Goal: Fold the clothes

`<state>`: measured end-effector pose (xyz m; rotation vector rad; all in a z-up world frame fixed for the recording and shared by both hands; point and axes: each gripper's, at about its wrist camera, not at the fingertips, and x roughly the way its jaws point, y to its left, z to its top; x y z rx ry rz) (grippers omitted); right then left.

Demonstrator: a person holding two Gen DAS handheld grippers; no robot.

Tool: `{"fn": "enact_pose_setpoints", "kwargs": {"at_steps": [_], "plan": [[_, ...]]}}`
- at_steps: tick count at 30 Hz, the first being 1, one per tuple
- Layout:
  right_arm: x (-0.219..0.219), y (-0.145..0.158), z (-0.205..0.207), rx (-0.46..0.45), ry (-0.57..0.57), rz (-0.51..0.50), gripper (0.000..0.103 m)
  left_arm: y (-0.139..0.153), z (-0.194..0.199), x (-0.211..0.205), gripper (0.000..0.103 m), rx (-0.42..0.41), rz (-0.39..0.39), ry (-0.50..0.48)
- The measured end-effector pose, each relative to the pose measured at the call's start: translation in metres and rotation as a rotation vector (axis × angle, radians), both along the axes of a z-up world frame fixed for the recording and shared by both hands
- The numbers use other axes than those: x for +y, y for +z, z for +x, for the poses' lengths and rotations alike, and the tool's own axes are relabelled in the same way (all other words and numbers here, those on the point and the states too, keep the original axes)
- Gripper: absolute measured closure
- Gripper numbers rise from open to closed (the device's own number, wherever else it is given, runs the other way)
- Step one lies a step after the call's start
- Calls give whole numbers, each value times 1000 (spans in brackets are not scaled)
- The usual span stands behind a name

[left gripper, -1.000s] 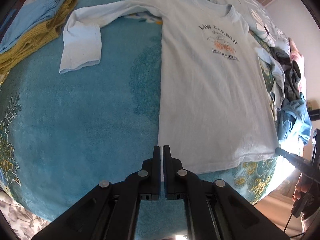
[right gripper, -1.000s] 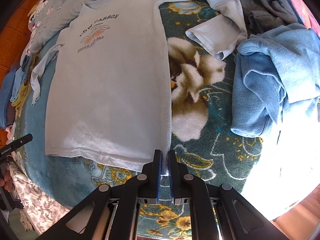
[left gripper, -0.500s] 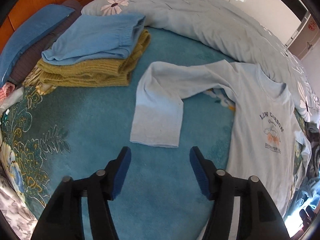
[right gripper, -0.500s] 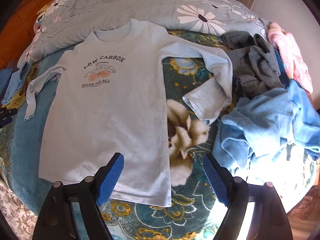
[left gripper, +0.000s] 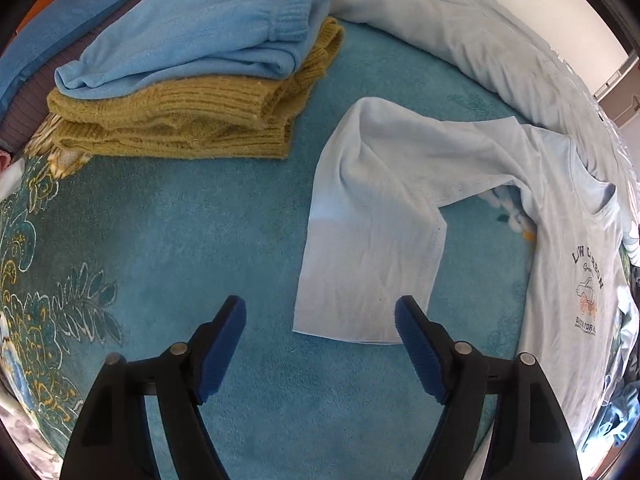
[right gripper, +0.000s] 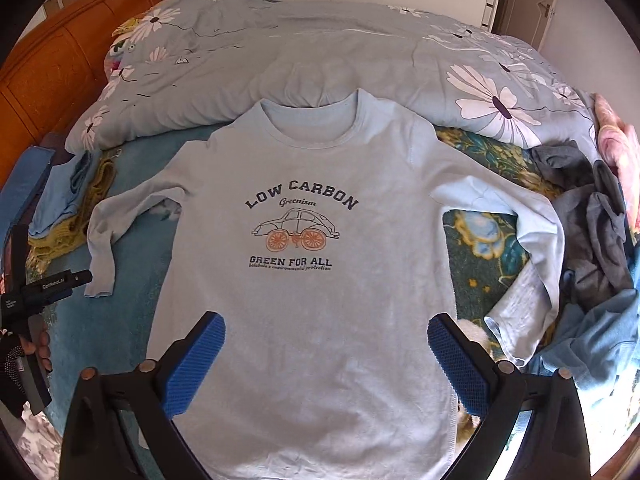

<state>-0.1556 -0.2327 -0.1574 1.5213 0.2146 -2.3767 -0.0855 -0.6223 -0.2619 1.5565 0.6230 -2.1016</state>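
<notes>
- Left wrist view: left gripper (left gripper: 320, 320) hung over the teal bedspread (left gripper: 168, 248), its jaws spreading apart with nothing gripped; the cuff end of the long-sleeved shirt's (left gripper: 560, 208) sleeve (left gripper: 368, 240) lay just beyond the fingertips, partly between them, with the pads clear of it
- Shirt's body ran off toward the right edge of that view, print side up, sleeve bent at the elbow
- Beyond the sleeve, well apart from it, sat a folded stack: a blue garment (left gripper: 208, 28) on top of a mustard knit sweater (left gripper: 172, 120)
- Past the shirt's shoulder lay a pale floral duvet (left gripper: 460, 24)
- Right wrist view: right gripper (right gripper: 326, 344) hovered above the shirt's (right gripper: 312, 320) lower body, jaws widening and released, cloth below them but not pinched
- Shirt lay flat, face up, collar toward the duvet (right gripper: 320, 52), its other sleeve (right gripper: 532, 264) folded back on the right
- Right of that sleeve, a heap of unfolded clothes (right gripper: 592, 248) touched it
- Left of the shirt, a hand (right gripper: 38, 348) held the other gripper near the folded stack (right gripper: 68, 208); a wooden headboard (right gripper: 52, 64) stood behind the duvet
</notes>
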Motion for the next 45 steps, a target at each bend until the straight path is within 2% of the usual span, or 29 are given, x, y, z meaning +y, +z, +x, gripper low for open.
{"fn": "enact_pose_setpoints", "kwargs": {"at_steps": [2,4,5,7,9,12,16,22,26,31,32,34,35,37,39,43,45], "plan": [[-10,-1,-2,-3,4,3,0,-4,-2,1,43,-8,-3,4],[-18,-3,-3,-8,2,6,0,-11,-4,2,82,-43,9,6],[-22,-4,-4,-12,1,5,0,-12,-4,2,89,-45,16,11],[-29,-6,-4,-19,-1,3,0,-13,-4,2,96,-39,32,15],[-34,-8,-5,-28,-2,3,0,-8,-4,-2,98,-28,27,11],[-41,-10,-6,-35,-3,1,0,7,1,-19,99,-35,-77,7],[-45,-11,-3,-38,-4,1,0,22,12,-51,99,-34,-185,50],[-45,-15,-2,-54,-26,-13,0,12,15,-90,99,-71,-259,81],[-39,-19,-4,-68,-38,-7,0,1,17,-101,98,-94,-235,82],[-16,-18,-13,-75,-114,-34,0,2,23,-93,96,-80,-176,70],[-10,-15,-15,-70,-131,-42,0,5,25,-90,94,-86,-174,70],[6,-8,-20,-42,-169,-46,0,15,30,-80,78,-85,-171,75],[16,-5,-23,-26,-190,-39,0,22,33,-73,74,-73,-177,74],[41,-1,-29,-1,-239,-17,0,35,35,-55,60,-46,-191,58],[68,0,-36,22,-286,16,0,44,32,-36,54,-27,-194,18],[132,-10,-57,48,-395,77,0,52,17,3,52,-12,-169,-75],[164,-20,-70,28,-449,71,5,57,8,24,52,-3,-162,-96]]}}
